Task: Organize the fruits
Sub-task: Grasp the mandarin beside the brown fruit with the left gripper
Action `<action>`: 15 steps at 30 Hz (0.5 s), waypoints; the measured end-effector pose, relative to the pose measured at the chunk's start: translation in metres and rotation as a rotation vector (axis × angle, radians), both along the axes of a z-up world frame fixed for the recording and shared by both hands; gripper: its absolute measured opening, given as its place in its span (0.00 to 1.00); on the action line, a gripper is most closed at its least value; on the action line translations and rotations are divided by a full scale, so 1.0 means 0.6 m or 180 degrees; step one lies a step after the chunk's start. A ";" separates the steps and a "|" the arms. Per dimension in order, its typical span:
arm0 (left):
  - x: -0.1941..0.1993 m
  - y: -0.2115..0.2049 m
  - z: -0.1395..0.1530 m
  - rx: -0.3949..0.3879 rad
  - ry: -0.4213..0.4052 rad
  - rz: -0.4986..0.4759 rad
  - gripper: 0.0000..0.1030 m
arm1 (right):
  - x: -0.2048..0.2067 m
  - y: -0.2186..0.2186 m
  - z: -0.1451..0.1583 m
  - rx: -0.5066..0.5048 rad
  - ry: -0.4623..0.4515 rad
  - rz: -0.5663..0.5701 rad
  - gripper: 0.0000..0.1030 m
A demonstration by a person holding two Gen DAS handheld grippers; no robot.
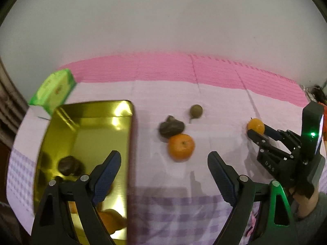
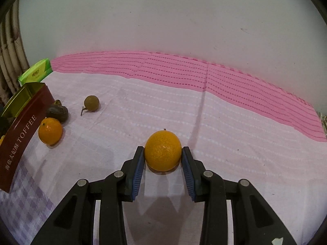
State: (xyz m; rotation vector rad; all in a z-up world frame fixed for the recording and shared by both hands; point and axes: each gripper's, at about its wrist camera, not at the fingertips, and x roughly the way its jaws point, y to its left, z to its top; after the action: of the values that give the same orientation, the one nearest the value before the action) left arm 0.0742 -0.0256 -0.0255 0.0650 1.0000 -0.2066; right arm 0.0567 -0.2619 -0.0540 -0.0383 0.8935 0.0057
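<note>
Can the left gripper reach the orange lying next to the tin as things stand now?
Probably yes. The left gripper is open and empty, and the loose orange lies just ahead on bare cloth. The wrinkled dark fruit touches only its far side, and the gold tin stands aside.

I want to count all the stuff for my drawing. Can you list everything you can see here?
orange in the grip: 1, orange, on the cloth between the right gripper's pads
loose orange: 1, orange, beside the tin
dark wrinkled fruit: 1, brown-black, touching the loose orange's far side
small round fruit: 1, olive-brown, with a stem, behind the dark one
toffee tin: 1, gold inside, dark red outside, left; holds a dark fruit and orange ones
green box: 1, behind the tin
tablecloth: 1, pale lilac, pink far band
left gripper: 1, black, open
right gripper: 1, black, shut on the orange
hand: 1, holding the right gripper
</note>
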 end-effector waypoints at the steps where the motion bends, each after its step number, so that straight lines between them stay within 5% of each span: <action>1: 0.004 -0.006 -0.006 -0.0030 0.0033 0.0000 0.81 | -0.003 -0.003 0.001 0.0013 0.0000 0.0001 0.33; 5: 0.023 -0.025 -0.027 -0.0048 0.0112 0.0024 0.66 | -0.003 -0.016 -0.005 0.0091 0.0085 0.0002 0.33; 15: 0.055 -0.039 -0.078 -0.0109 0.0375 0.0084 0.58 | 0.002 -0.020 -0.008 0.0119 0.0117 -0.0002 0.33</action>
State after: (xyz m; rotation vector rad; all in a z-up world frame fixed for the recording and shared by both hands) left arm 0.1073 -0.0493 -0.0726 0.0085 1.1138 -0.2051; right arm 0.0578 -0.2739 -0.0589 -0.0031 0.9300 0.0226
